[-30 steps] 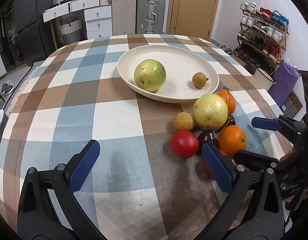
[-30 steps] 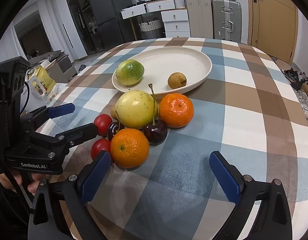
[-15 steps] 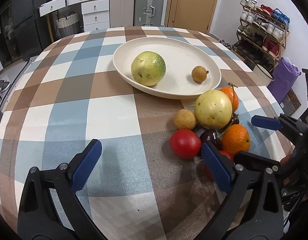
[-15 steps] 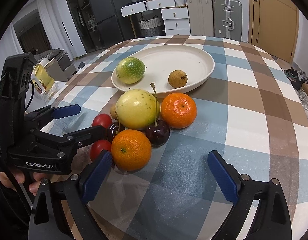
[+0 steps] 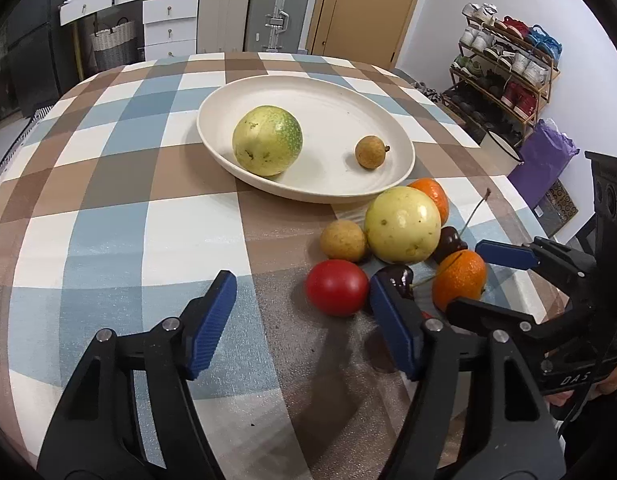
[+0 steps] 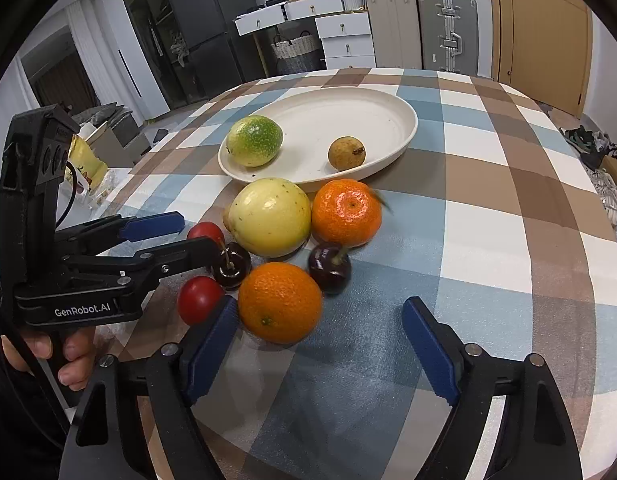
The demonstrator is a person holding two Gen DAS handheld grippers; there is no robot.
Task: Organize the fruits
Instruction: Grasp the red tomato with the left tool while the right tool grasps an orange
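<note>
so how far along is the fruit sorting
Done: a green-yellow fruit and one small brown fruit sit in the plate.
In hand: nothing; the left tool and right tool are closing, both empty.
Left: the pile beside the plate, including the yellow fruit, two oranges, cherries and tomatoes.

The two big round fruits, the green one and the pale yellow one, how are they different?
The green-speckled fruit lies in the cream plate; the pale yellow fruit sits on the tablecloth beside that plate. The green-speckled fruit is mottled green over yellow; the pale yellow fruit is nearly uniform with a few dark specks. The first lies apart from other fruit, the second is crowded by an orange and cherries. Both are round, smooth, and the largest fruits there.
</note>
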